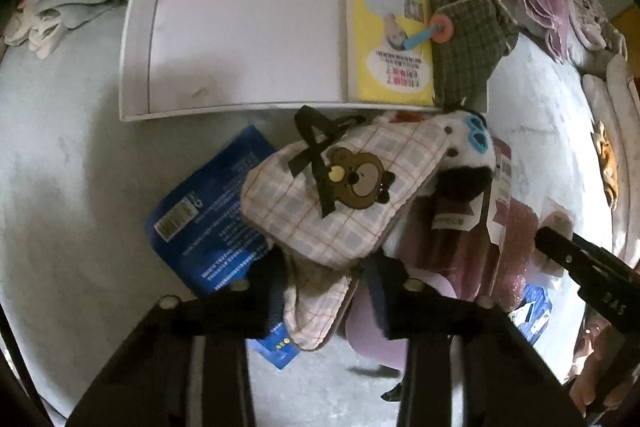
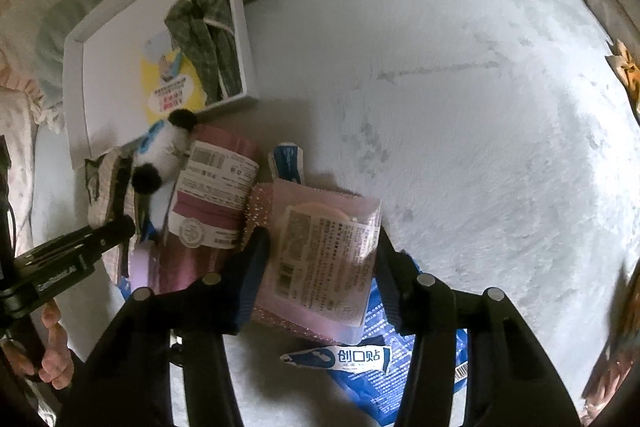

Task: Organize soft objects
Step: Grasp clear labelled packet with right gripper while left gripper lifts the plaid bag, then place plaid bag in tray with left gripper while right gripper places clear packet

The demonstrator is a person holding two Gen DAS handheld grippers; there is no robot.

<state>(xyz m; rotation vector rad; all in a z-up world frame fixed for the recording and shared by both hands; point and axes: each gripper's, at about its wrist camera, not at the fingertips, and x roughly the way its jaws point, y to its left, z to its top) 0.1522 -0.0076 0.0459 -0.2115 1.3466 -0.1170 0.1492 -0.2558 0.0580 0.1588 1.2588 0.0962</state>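
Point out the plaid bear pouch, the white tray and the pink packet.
plaid bear pouch (image 1: 340, 195), left wrist view, bear patch.
white tray (image 1: 256, 27), left wrist view, bare floor.
pink packet (image 2: 320, 259), right wrist view, printed label.

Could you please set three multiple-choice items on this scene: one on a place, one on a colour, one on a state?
1. Where does the yellow booklet lie?
A. under the blue packet
B. in the white tray
C. in the right gripper

2. What colour is the bow on the checked pouch?
A. black
B. red
C. white

3. What is the right gripper doing?
A. standing open over nothing
B. gripping the panda toy
C. gripping the pink packet

Answers: 1 B, the booklet rests on the tray's floor; 2 A, the ribbon is dark black; 3 C, both fingers press the packet's sides.
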